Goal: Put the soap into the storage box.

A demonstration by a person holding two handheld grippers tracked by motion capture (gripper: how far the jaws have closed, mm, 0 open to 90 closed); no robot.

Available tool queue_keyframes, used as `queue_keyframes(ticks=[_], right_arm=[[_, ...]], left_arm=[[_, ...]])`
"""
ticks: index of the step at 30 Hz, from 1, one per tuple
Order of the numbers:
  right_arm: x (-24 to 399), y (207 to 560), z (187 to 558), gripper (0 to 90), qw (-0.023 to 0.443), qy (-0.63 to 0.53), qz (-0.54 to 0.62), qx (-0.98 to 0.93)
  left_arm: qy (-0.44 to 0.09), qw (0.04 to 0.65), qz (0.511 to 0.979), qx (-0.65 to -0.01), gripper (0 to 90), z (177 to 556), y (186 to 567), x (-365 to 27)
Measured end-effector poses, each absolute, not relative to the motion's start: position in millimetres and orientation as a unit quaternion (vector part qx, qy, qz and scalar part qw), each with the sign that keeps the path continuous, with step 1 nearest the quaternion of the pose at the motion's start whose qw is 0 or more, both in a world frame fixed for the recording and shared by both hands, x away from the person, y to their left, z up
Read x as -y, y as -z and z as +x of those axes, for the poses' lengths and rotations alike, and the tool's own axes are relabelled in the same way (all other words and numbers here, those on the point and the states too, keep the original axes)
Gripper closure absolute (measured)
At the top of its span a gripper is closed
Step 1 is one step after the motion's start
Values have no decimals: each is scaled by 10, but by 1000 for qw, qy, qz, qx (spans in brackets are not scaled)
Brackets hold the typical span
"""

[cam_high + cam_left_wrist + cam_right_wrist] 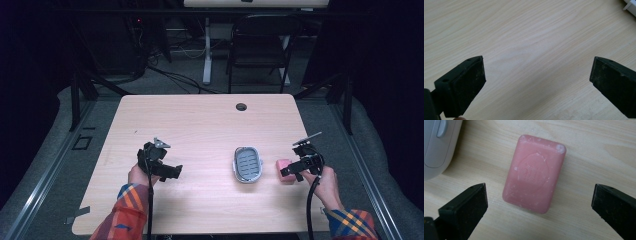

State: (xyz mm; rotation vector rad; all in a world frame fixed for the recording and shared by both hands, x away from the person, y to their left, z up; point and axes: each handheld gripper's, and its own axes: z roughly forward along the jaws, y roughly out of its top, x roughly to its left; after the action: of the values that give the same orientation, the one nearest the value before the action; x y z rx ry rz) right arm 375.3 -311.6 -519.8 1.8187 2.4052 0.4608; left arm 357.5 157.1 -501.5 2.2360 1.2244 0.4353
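While both grippers hang low over the near half of the pale wood-grain desk (200,120), the work in hand looks like picking up the pink rectangular bar of soap (534,172), probably to set it in the dish beside it. Nearest the person, the left gripper (167,170) hovers toward the near left part of the desk with its jaws spread wide over bare wood, holding nothing. The right gripper (539,205) sits near the desk's right edge, jaws likewise spread wide and empty, with the soap lying flat on the desk just ahead of and between them, touching neither jaw. In the right gripper view the bar lies slightly tilted, its long axis running away from the camera. Just beside it, toward the desk's middle, stands the grey oval soap dish with a ribbed inner tray (248,164), apart from the soap by a narrow strip of wood.

To do this step well, I would judge that the right gripper should ease forward and down until the jaws flank the bar's two long sides, turned a touch to match its tilt, then close gently on its middle: soap is likely slick and could squirt out of an off-centre pinch. Farther off, a round cable hole (241,106) marks the desk's far edge.
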Motion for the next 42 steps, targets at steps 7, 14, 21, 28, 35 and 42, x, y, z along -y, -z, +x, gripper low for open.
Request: queue_keyframes(ticks=[7, 14, 21, 28, 35, 42], right_arm=[[3073, 5203, 3781, 80, 54, -141, 602, -784], [3000, 5229, 3824, 137, 63, -131, 603, -785], [2960, 5277, 3875, 153, 60, -118, 605, -785], [2911, 5311, 3914, 201, 63, -109, 610, -782], [2885, 5345, 3938, 242, 63, -111, 617, -776], [2904, 5360, 3953, 322, 53, -100, 617, -779]], left_arm=[[-162, 274, 832, -454, 1, 3572, 5013, -1569], [-162, 273, 833, -453, 1, 3570, 5014, -1560], [-162, 272, 834, -452, 1, 3569, 5016, -1559], [-160, 270, 836, -449, 1, 3570, 5014, -1555], [-160, 268, 837, -450, 1, 3569, 5016, -1555], [-159, 266, 838, -448, 2, 3568, 5016, -1551]])
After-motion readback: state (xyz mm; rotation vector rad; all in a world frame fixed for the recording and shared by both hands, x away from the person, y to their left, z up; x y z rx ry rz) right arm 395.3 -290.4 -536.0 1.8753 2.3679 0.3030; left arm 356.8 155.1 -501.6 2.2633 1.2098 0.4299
